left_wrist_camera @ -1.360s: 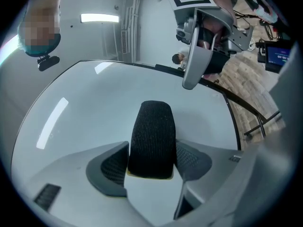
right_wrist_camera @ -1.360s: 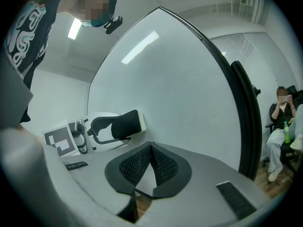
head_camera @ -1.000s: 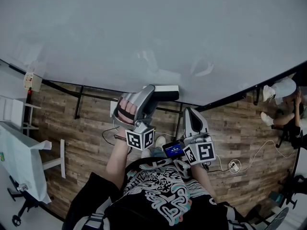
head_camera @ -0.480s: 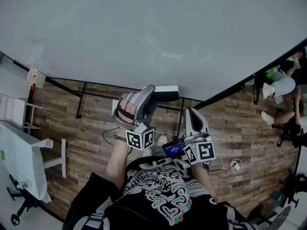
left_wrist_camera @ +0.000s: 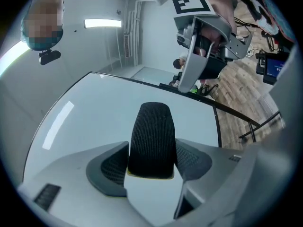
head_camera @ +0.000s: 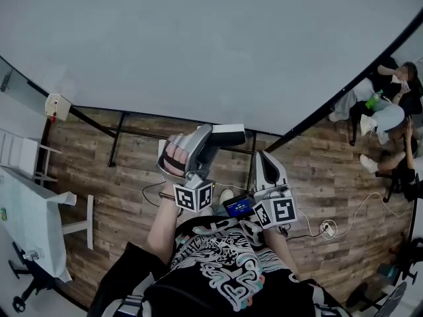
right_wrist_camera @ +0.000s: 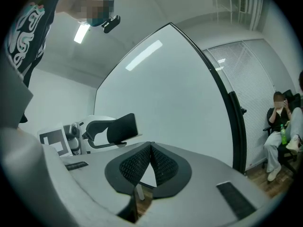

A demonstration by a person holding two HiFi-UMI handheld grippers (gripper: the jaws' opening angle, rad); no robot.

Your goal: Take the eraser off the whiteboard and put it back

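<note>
The whiteboard [head_camera: 211, 45] fills the upper head view. My left gripper [head_camera: 210, 139] is shut on the eraser [head_camera: 229, 136], a white block with a dark side, held level by the board's lower edge. In the left gripper view the eraser's black felt [left_wrist_camera: 151, 136] sits clamped between both pads of the left gripper [left_wrist_camera: 151, 161], with the board [left_wrist_camera: 94, 122] behind it. I cannot tell if the eraser touches the board. To its right, my right gripper [head_camera: 263, 158] is shut with nothing in it; its fingertips [right_wrist_camera: 150, 146] meet. The eraser [right_wrist_camera: 120, 125] also shows at the left in the right gripper view.
The board stands on a black frame [head_camera: 115, 140] over a wooden floor [head_camera: 119, 190]. A white table [head_camera: 26, 216] is at the left. A cable and power strip [head_camera: 324, 228] lie on the right. People sit at the far right [head_camera: 390, 121]. A small blue screen [head_camera: 238, 207] hangs at my chest.
Both grippers have shifted a little along the board with the person, the eraser still clamped in the left one. More of the seated people now shows at the right.
</note>
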